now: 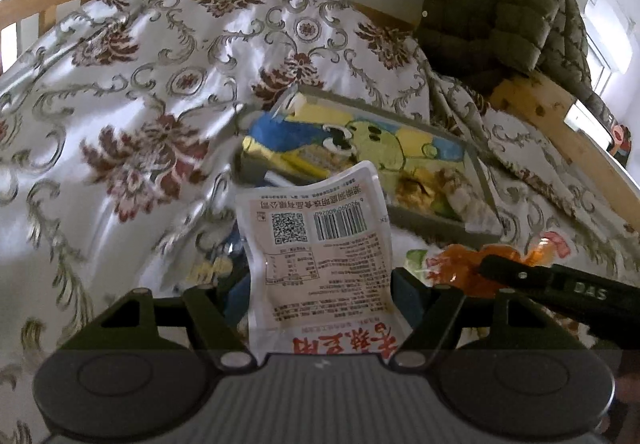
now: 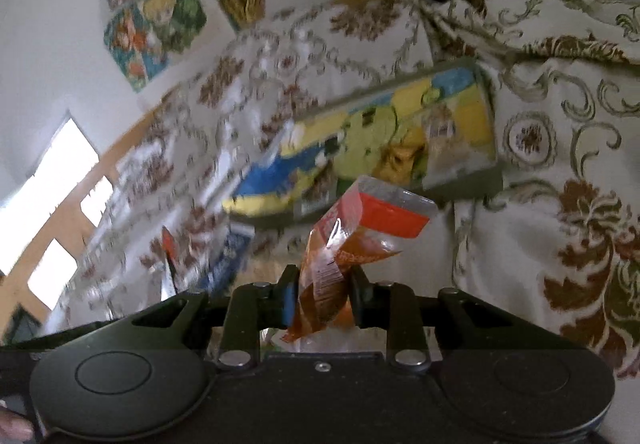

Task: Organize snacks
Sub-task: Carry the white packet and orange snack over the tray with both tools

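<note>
Snack box on floral bedspread, posters behind.

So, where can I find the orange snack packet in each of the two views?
Left wrist view: the orange snack packet sits low on the right, beside the white packet, with the right hand-held gripper's finger across it.
Right wrist view: it stands at lower centre, clamped in the right hand-held gripper.
Shared landmark: the cartoon-lined tray, just beyond the packet in both.
</note>
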`<action>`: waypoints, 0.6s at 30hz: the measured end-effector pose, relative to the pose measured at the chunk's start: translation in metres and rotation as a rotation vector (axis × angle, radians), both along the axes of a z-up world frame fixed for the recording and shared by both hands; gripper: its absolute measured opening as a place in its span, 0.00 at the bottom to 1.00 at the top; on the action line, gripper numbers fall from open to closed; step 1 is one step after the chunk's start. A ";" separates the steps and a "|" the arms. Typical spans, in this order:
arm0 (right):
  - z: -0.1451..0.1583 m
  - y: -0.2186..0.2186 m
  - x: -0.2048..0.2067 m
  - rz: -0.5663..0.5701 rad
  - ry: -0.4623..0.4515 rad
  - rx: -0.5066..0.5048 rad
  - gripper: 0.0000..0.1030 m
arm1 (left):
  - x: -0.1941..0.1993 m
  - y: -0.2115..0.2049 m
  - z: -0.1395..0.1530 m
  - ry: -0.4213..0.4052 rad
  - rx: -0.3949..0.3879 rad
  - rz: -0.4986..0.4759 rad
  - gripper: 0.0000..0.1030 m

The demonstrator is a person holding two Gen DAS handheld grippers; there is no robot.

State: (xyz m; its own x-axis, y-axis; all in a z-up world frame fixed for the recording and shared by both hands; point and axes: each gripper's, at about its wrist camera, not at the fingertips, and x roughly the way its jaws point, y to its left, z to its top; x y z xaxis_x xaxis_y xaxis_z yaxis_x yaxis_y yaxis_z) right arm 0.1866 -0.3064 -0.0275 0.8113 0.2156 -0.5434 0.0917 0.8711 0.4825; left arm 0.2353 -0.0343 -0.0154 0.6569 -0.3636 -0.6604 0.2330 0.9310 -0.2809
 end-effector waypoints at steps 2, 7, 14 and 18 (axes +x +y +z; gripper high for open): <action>0.004 -0.005 0.008 -0.009 -0.034 -0.012 0.27 | 0.016 -0.006 0.004 -0.003 -0.007 0.002 0.75; 0.007 -0.031 0.039 -0.101 -0.086 0.039 0.27 | 0.066 -0.031 0.009 -0.026 0.002 -0.012 0.75; -0.002 -0.051 0.085 -0.160 -0.093 -0.020 0.27 | 0.134 -0.073 -0.003 -0.024 -0.011 -0.011 0.75; -0.013 -0.057 0.103 -0.154 -0.055 -0.037 0.27 | 0.164 -0.090 -0.014 0.009 -0.011 -0.024 0.75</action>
